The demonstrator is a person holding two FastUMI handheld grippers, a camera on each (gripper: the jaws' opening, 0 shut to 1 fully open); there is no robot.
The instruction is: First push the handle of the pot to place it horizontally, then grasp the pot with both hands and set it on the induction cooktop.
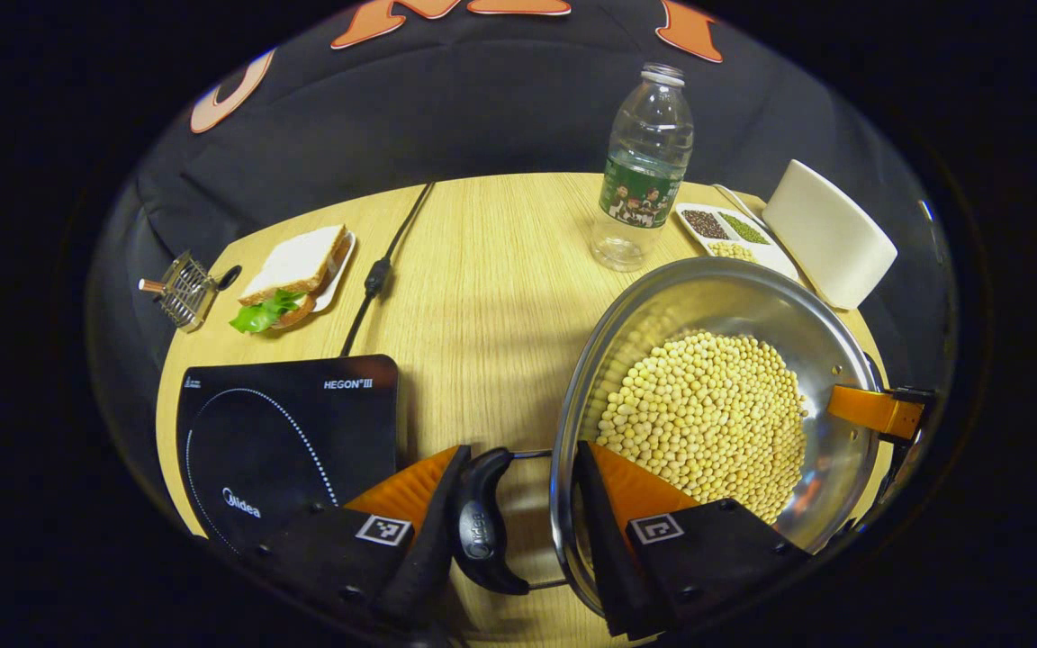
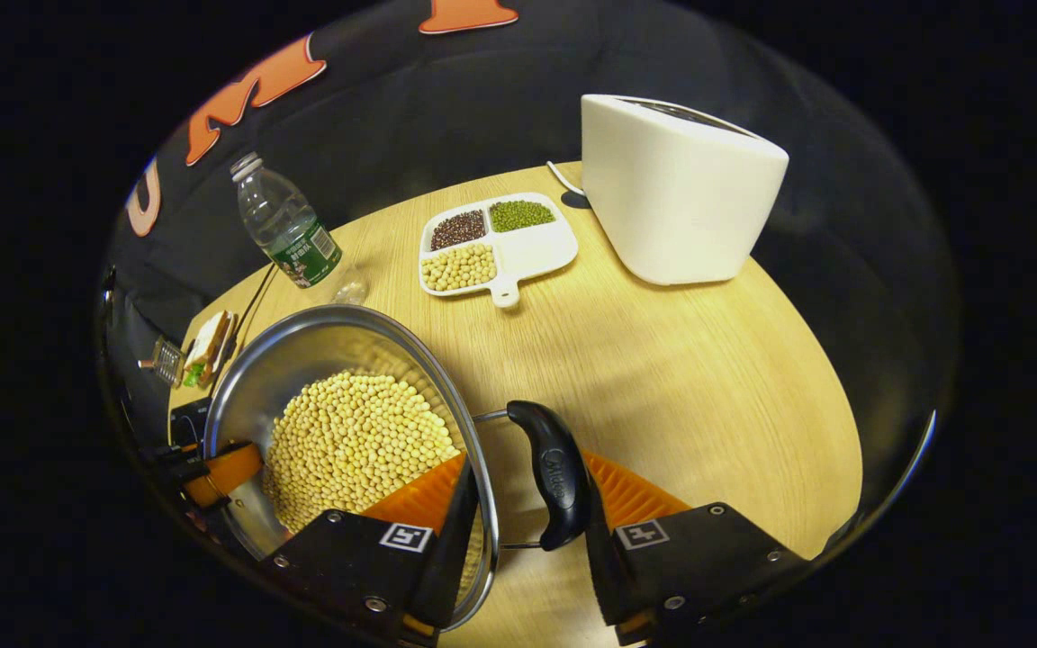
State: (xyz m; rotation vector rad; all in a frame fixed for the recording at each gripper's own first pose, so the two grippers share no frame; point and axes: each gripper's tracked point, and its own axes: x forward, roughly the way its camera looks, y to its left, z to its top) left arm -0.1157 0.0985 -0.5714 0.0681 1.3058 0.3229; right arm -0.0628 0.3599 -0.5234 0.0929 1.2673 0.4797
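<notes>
Grasping is the step in hand: each gripper straddles the pot (image 1: 716, 396) wall and one black handle, on the table (image 1: 482, 270) right of the cooktop (image 1: 289, 432).

The left gripper (image 1: 518, 513) has one finger outside the left handle (image 1: 482, 522) and one inside the rim, over the beans (image 1: 707, 423). The right gripper (image 2: 527, 513) mirrors it at the right handle (image 2: 554, 486), one finger inside the rim, one against the handle. Both sets of jaws look spread around wall and handle; whether they press yet I cannot tell.

Next, I judge, both must clamp firmly, lift level so no beans spill, and carry the pot left onto the cooktop. A bottle (image 1: 644, 171) stands at the far side.
</notes>
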